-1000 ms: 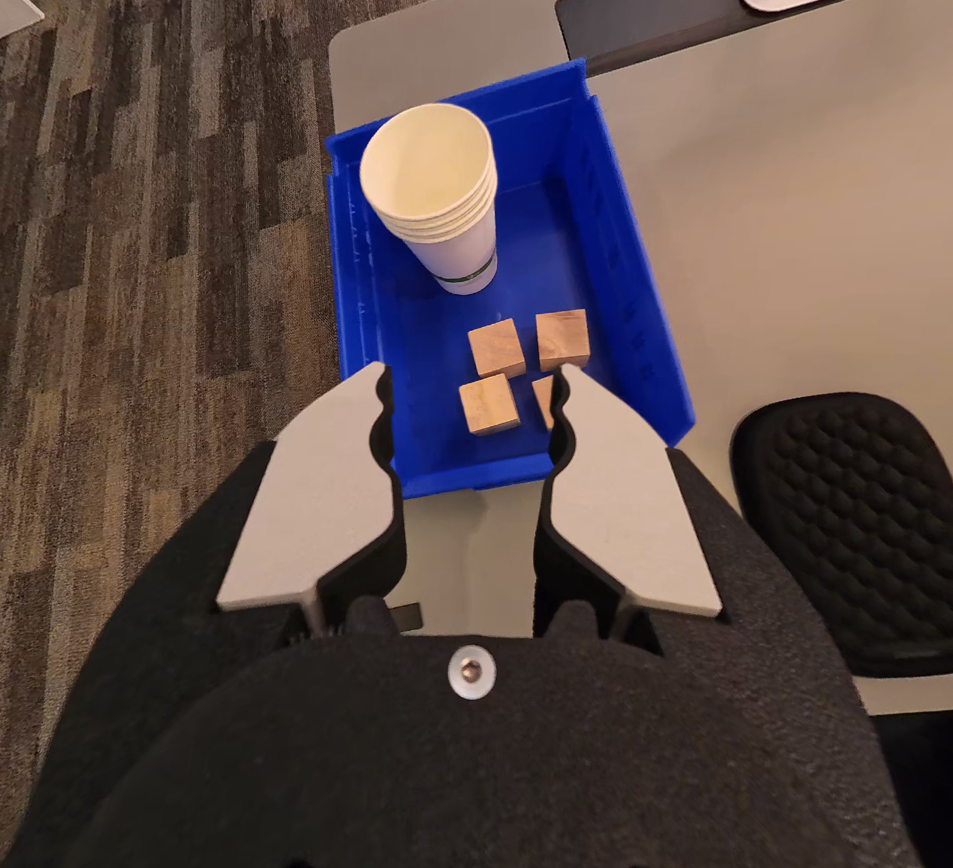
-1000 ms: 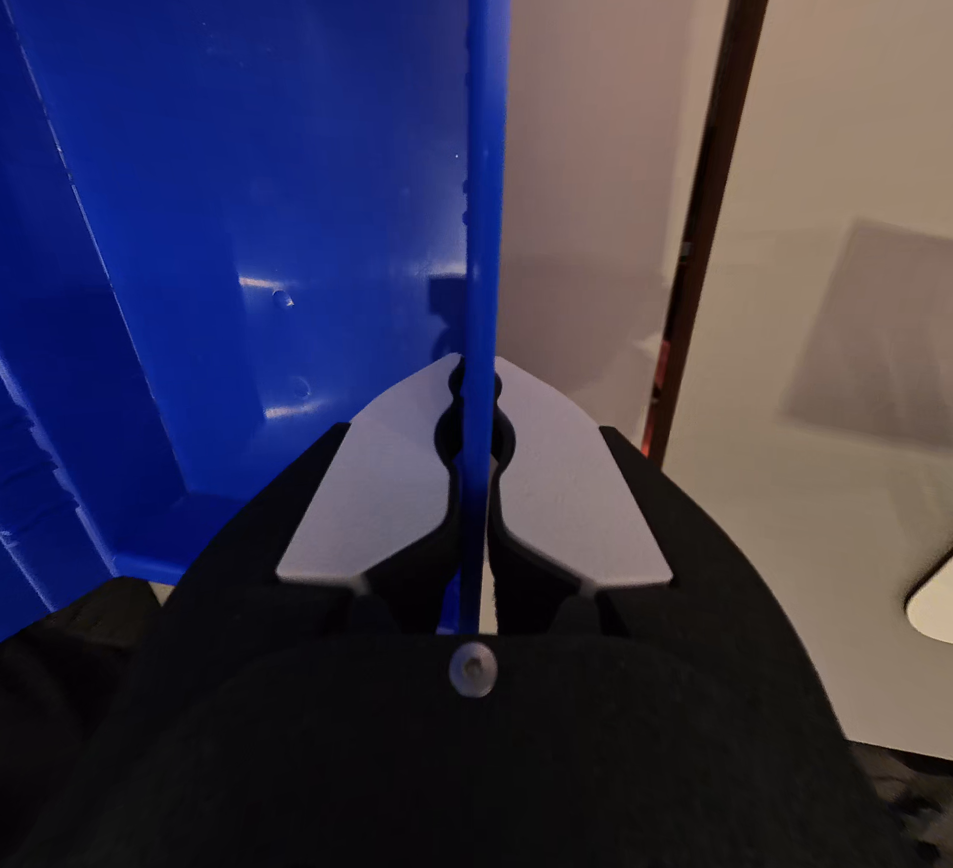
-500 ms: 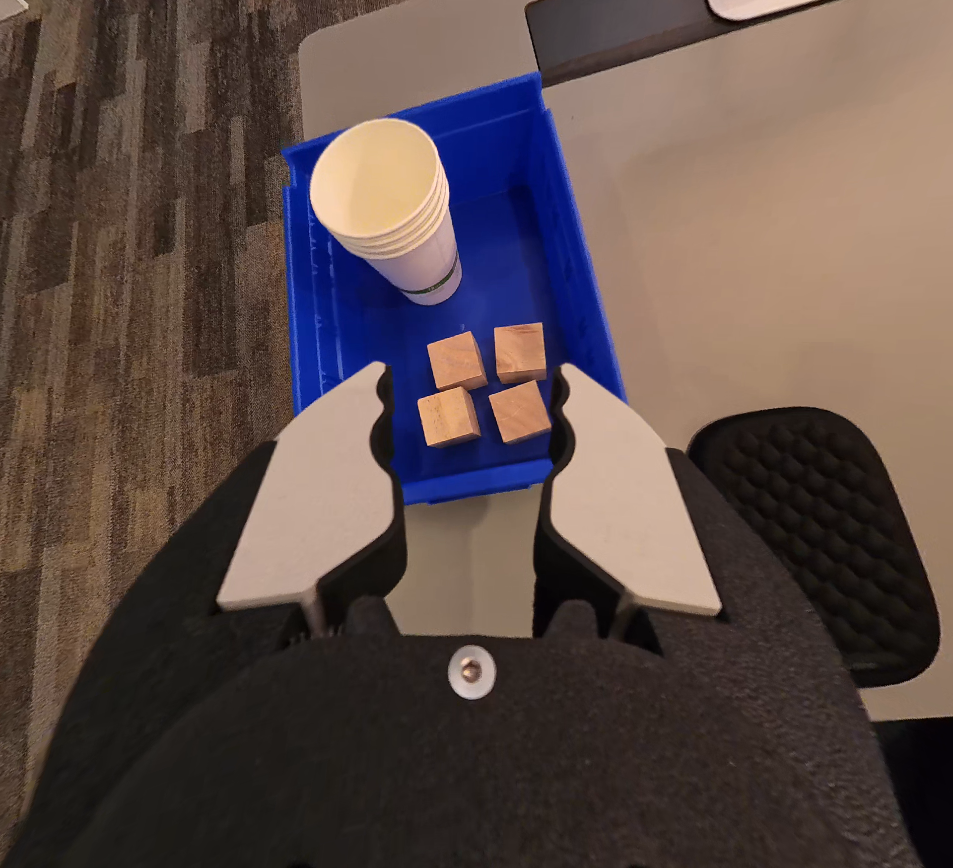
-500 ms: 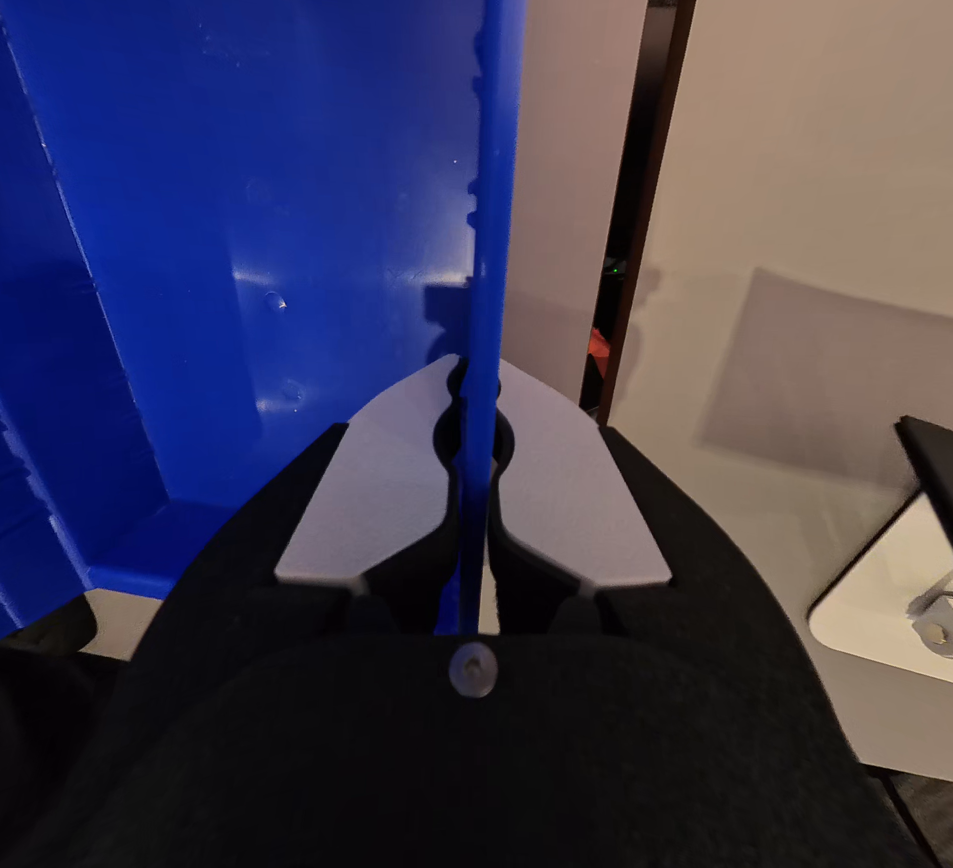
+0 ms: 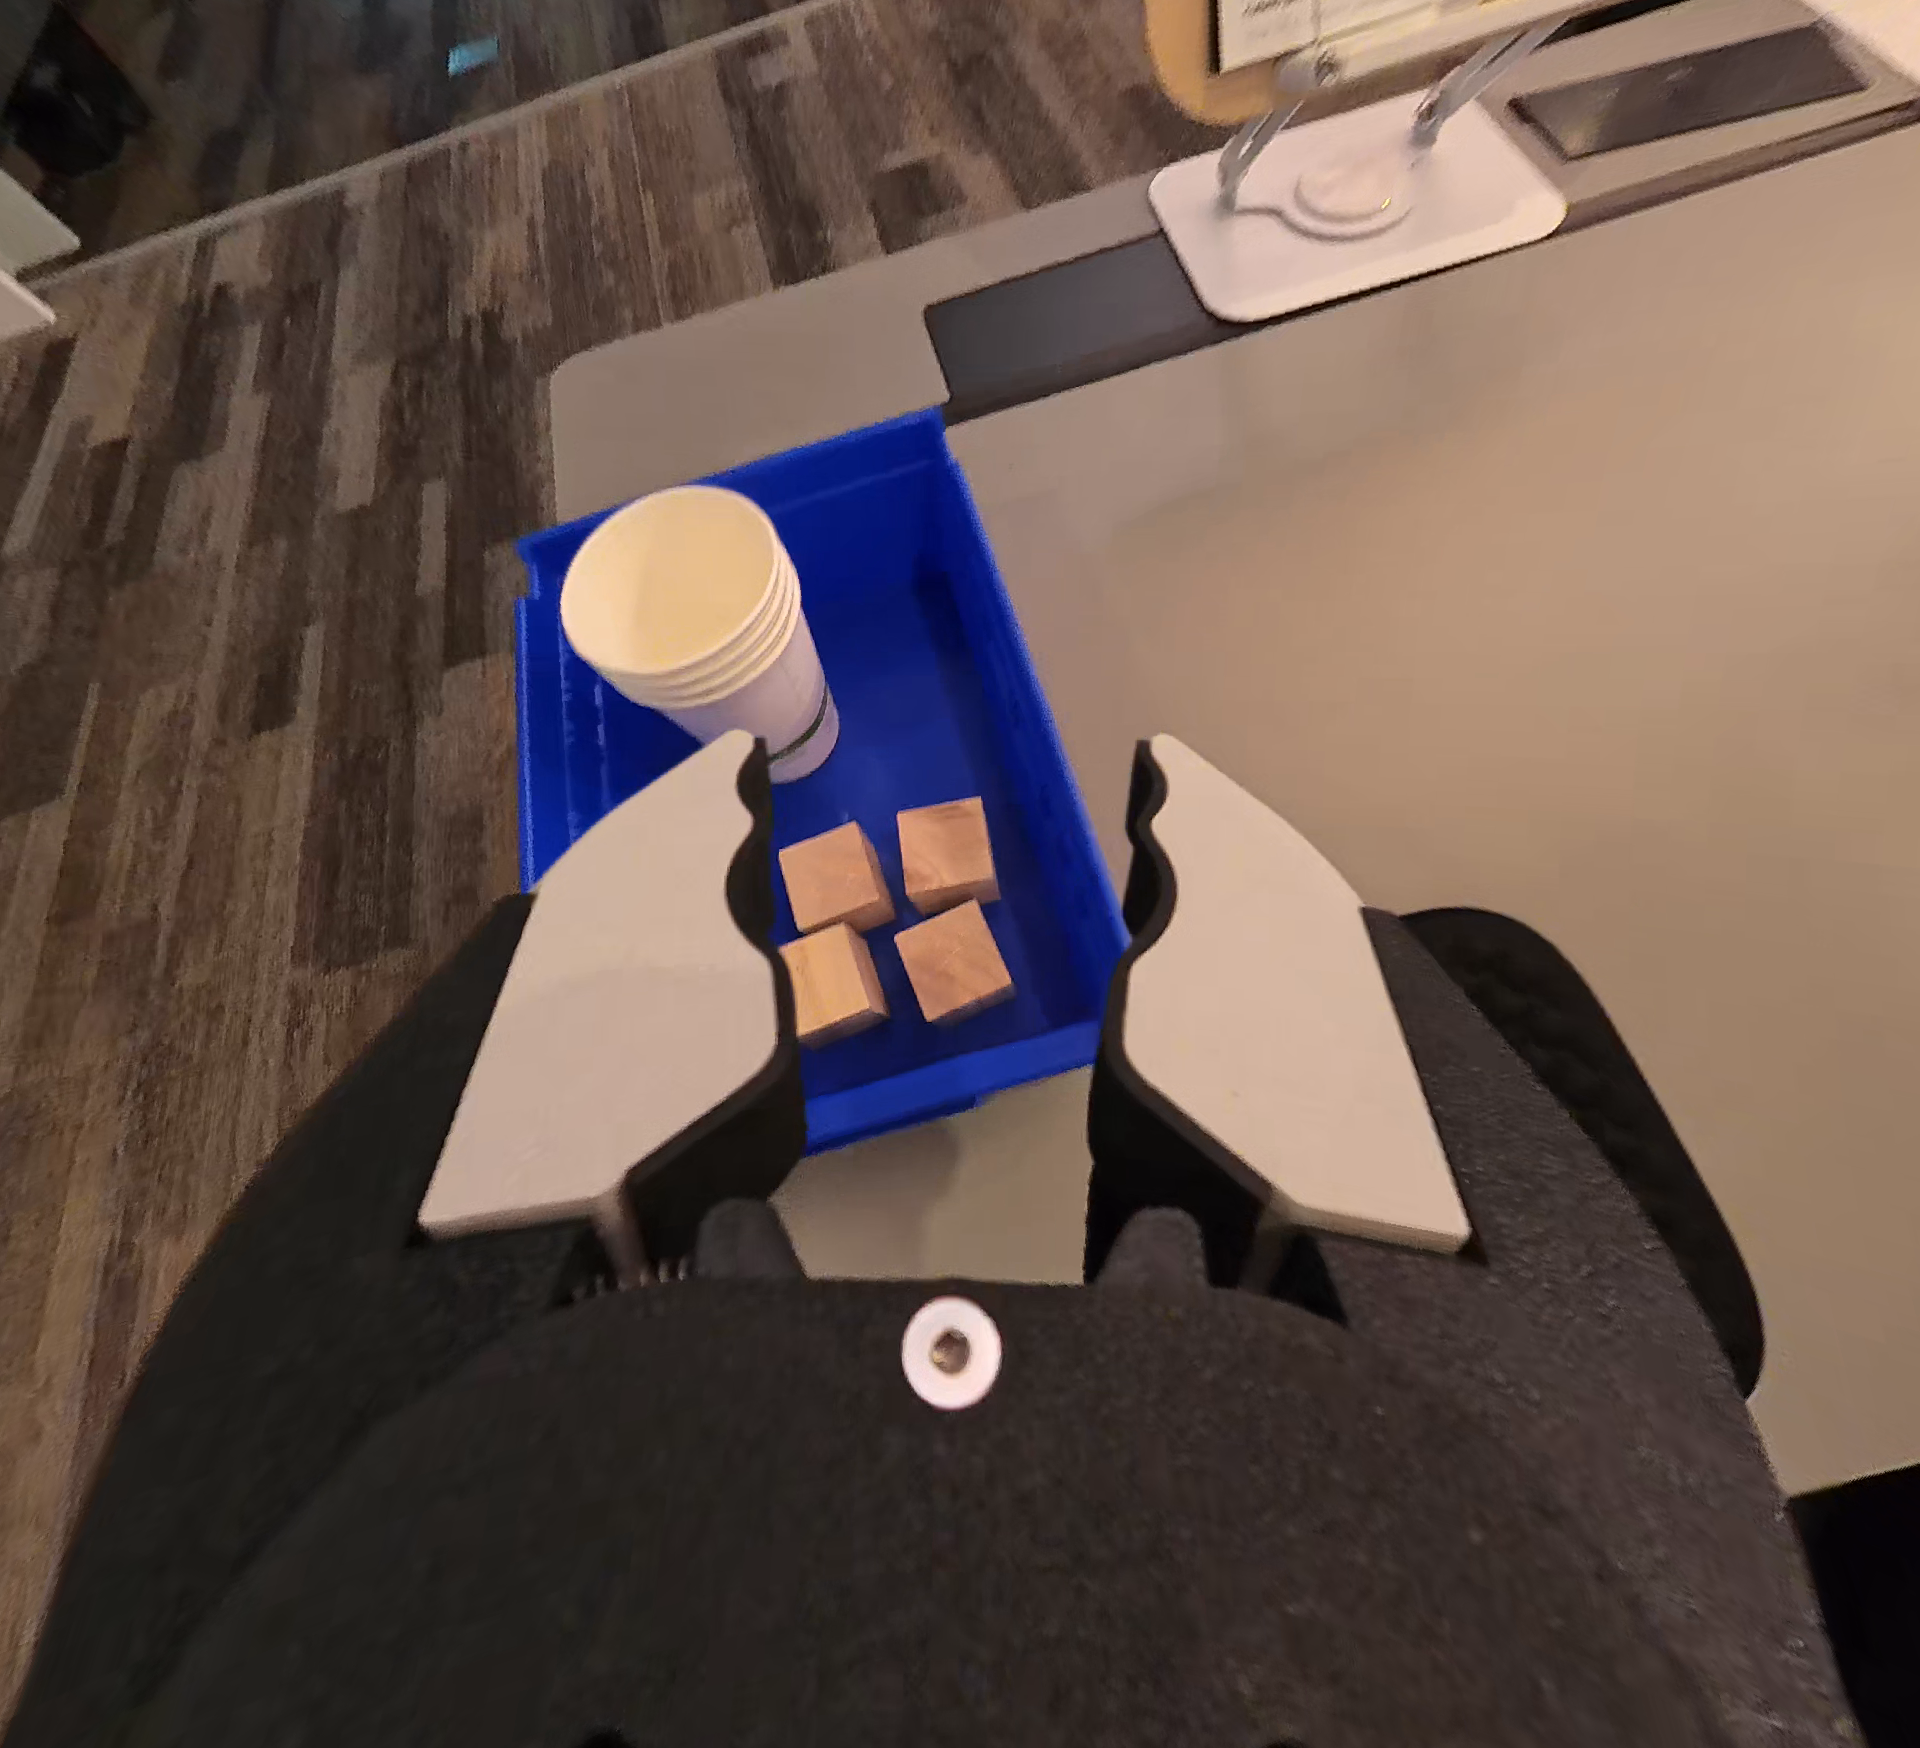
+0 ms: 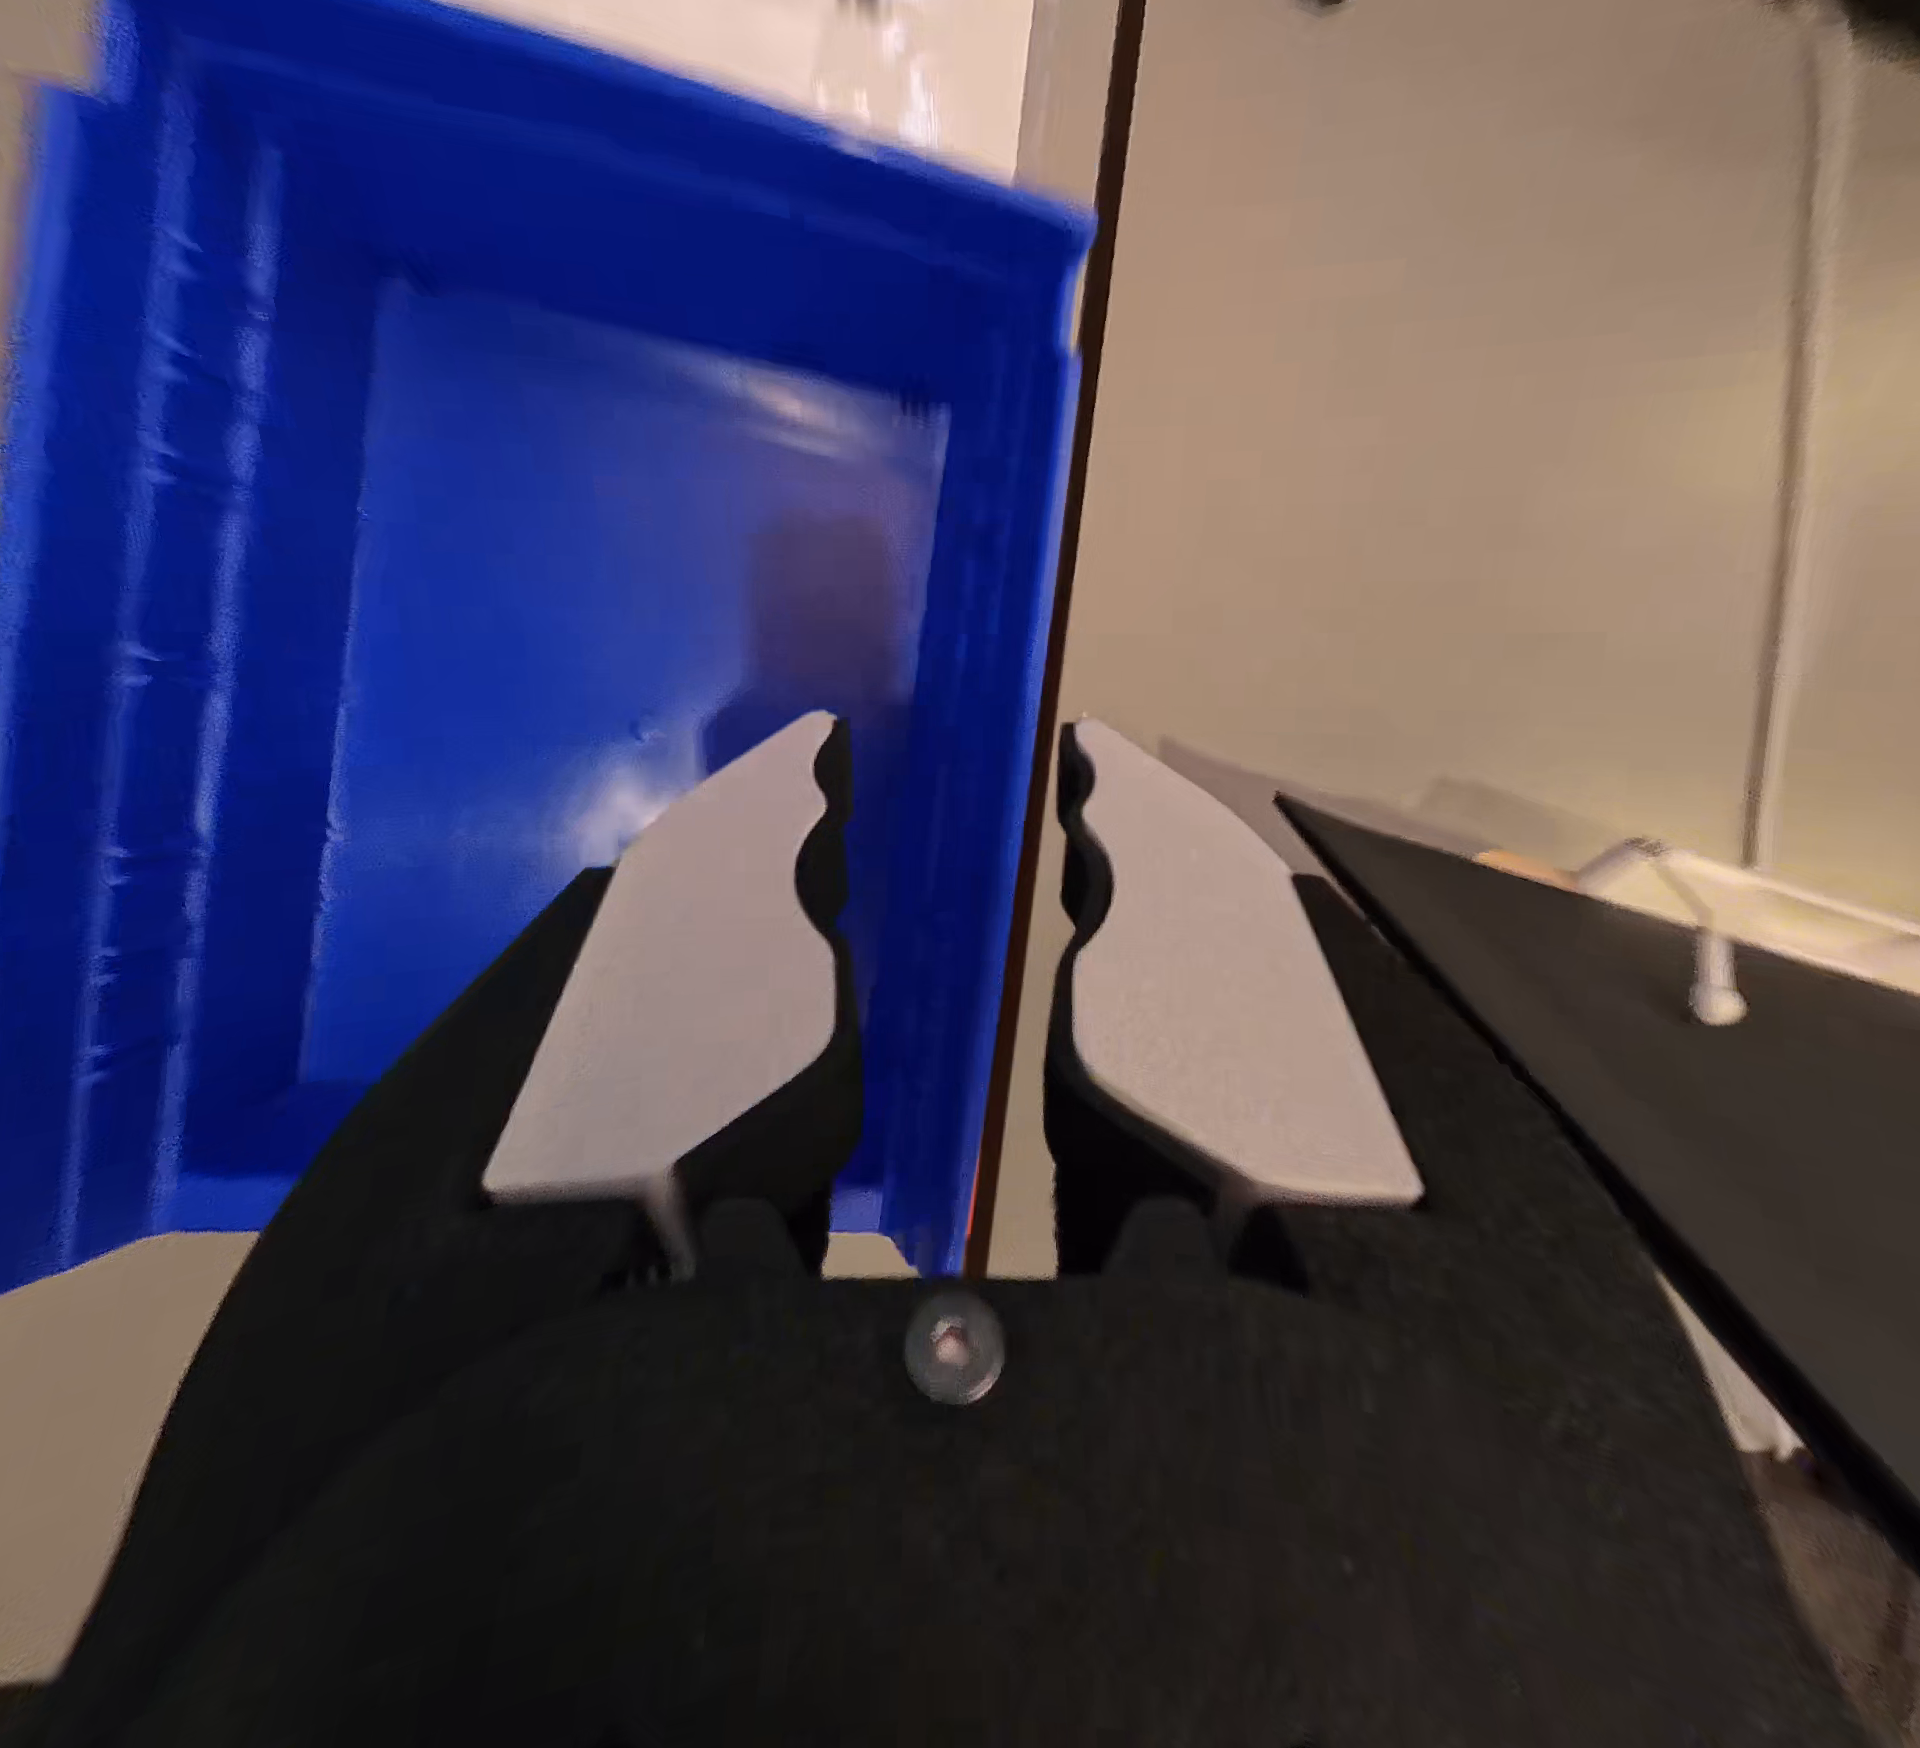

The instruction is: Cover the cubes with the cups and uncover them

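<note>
In the left wrist view a blue bin (image 5: pixel 1049 825) sits at the table's left end. Inside it stands a stack of white paper cups (image 5: pixel 696 623), mouth up, at the far left. Several wooden cubes (image 5: pixel 894 914) lie in a square at the near end. My left gripper (image 5: pixel 945 753) is open and empty, high above the bin. In the right wrist view my right gripper (image 6: pixel 945 732) is open, with an empty blue bin (image 6: pixel 623 618) close in front and its right wall between the fingers, untouched. That view is blurred.
A grey table (image 5: pixel 1455 659) stretches right of the bin. A black strip (image 5: pixel 1060 322) and a white stand base (image 5: pixel 1351 233) holding a board lie at the back. A black chair (image 5: pixel 1579 1106) sits at the near right. Carpet floor (image 5: pixel 260 555) is on the left.
My right gripper has opened and let go of the blue bin's wall and drawn back. My left gripper has risen and pulled back, so the bin looks smaller, with more of the table in view.
</note>
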